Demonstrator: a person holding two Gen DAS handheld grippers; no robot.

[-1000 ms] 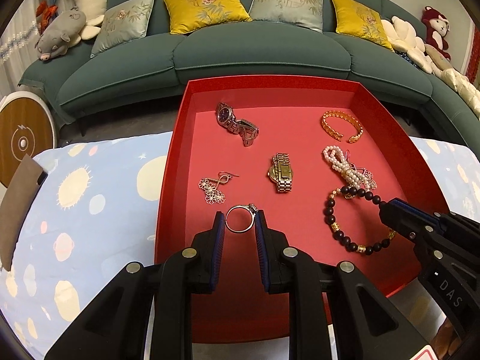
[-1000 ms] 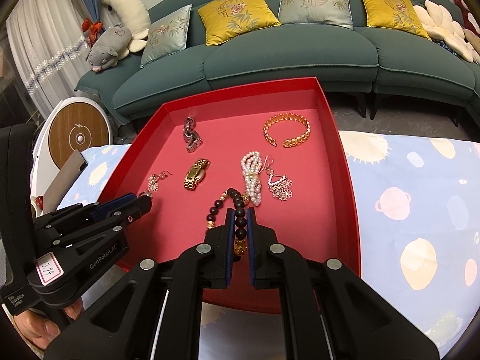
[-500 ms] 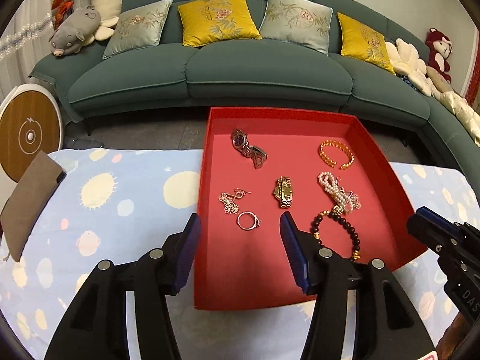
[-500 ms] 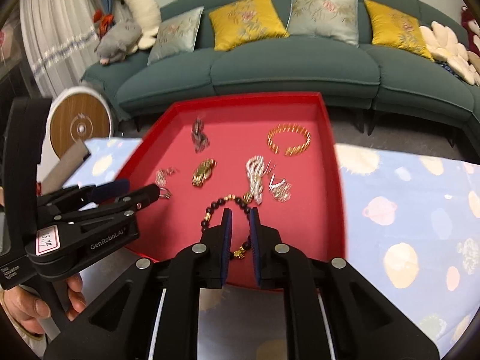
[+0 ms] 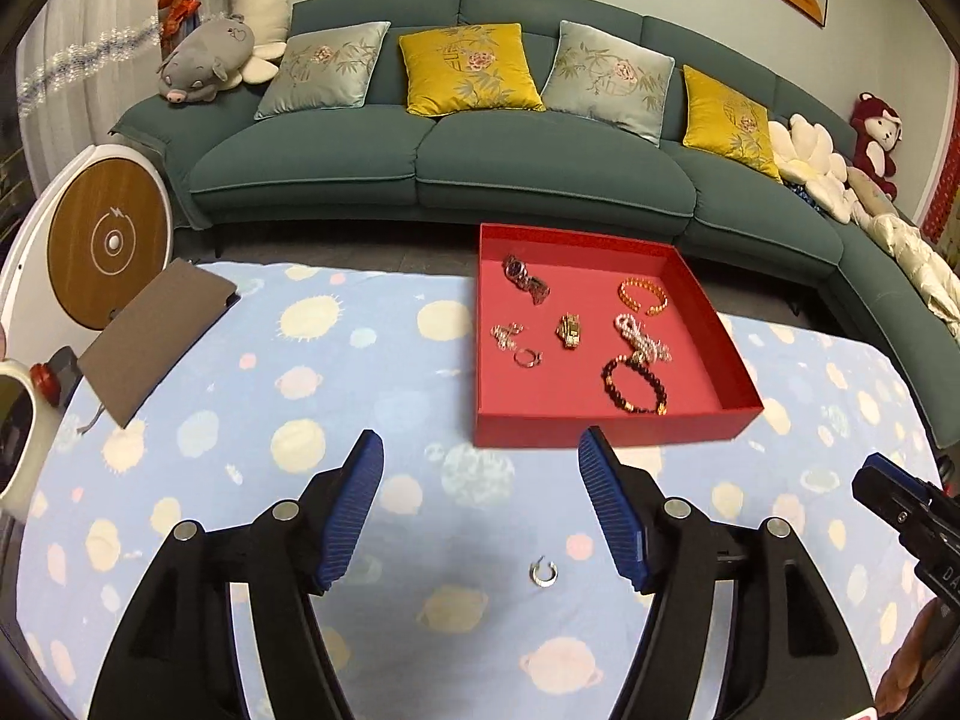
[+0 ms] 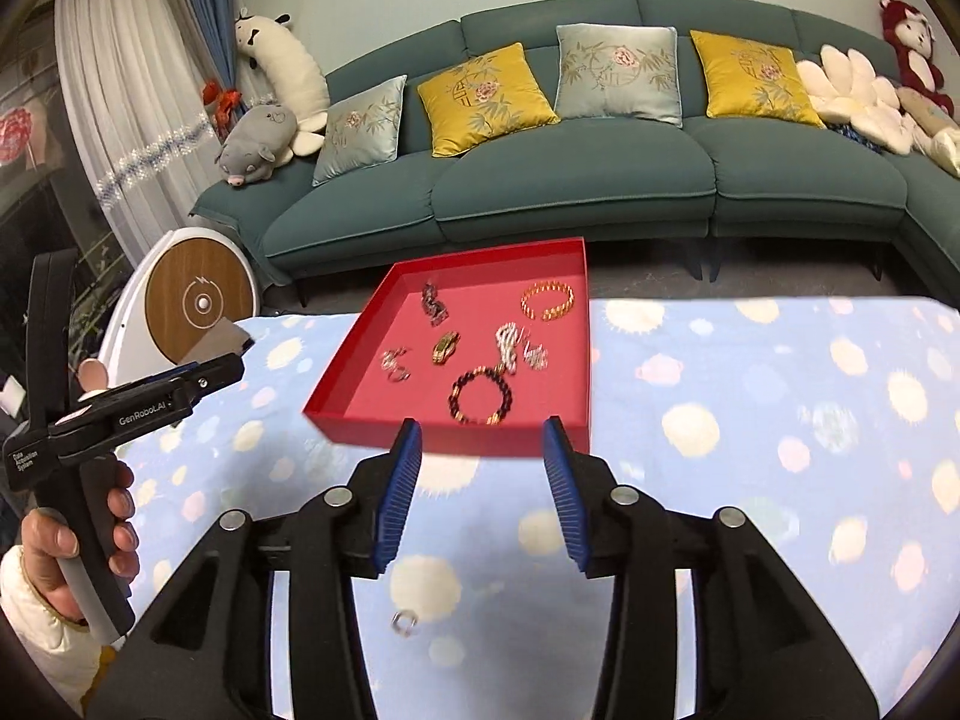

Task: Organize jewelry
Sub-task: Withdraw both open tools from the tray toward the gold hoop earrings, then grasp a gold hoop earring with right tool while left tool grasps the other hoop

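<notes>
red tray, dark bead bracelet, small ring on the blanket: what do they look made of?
Red tray: probably card or thin board, matte, with sharp folded-looking walls.
Dark bead bracelet: glossy dark round beads with gold spacers; wood, stone or glass, can't tell.
Small ring: silvery metal by its bright glint.
Blanket: soft printed fleece, seemingly.
</notes>
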